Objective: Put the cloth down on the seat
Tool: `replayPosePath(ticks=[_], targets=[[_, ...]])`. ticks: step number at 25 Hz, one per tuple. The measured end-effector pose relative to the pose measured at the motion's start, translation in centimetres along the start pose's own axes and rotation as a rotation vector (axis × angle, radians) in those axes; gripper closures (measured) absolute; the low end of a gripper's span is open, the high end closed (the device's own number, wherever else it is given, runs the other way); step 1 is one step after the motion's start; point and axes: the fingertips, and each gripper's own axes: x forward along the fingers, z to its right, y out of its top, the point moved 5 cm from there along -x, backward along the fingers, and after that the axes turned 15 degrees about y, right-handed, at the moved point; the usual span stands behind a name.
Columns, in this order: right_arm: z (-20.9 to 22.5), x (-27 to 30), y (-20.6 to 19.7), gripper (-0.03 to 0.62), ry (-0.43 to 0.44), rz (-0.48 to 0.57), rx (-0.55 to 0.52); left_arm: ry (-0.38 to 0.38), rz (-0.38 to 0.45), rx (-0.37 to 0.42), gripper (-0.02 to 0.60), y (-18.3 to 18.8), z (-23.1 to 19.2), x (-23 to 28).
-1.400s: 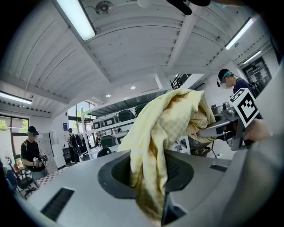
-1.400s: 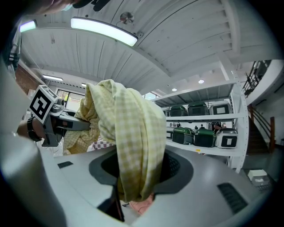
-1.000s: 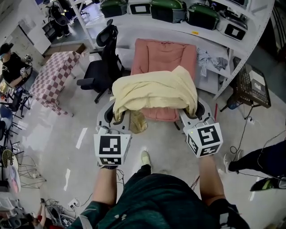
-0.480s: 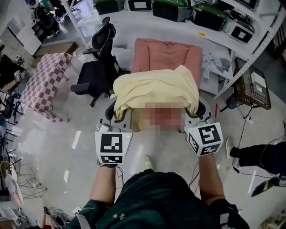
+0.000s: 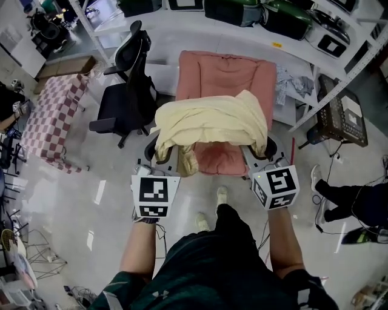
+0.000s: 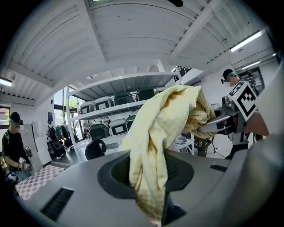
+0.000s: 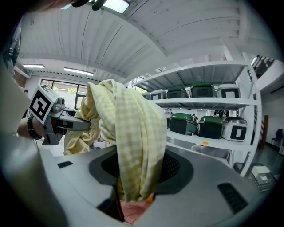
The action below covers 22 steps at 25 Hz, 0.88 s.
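A pale yellow checked cloth (image 5: 209, 124) hangs stretched between my two grippers, above the front of a pink cushioned seat (image 5: 225, 75). My left gripper (image 5: 162, 152) is shut on the cloth's left end; in the left gripper view the cloth (image 6: 153, 146) runs up out of the jaws. My right gripper (image 5: 260, 148) is shut on the right end, and the cloth (image 7: 133, 146) bunches between its jaws with pink seat fabric (image 7: 133, 213) showing below. The cloth covers both sets of fingertips in the head view.
A black office chair (image 5: 124, 91) stands left of the seat. Behind it runs a white shelf (image 5: 242, 36) with dark green bins (image 5: 233, 11). A checked-covered table (image 5: 51, 118) is at far left. A black crate (image 5: 342, 118) sits right. My feet are just before the seat.
I have stepped closer to the pink seat; one foot has come forward. The cloth stays held the same way between both grippers.
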Motion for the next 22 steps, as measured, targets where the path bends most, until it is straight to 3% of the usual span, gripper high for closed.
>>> replayPosePath(ticks=[12, 22], targets=[[7.4, 10.9, -3.8, 0.419, 0.095, -0.064, 0.037, 0.046, -0.133, 0.025, 0.462, -4.1, -0.5, 11.5], [14.7, 20.2, -11.2, 0.419, 0.192, -0.166, 0.087, 0.059, -0.276, 0.035, 0.463, -10.5, 1.8, 23.1]])
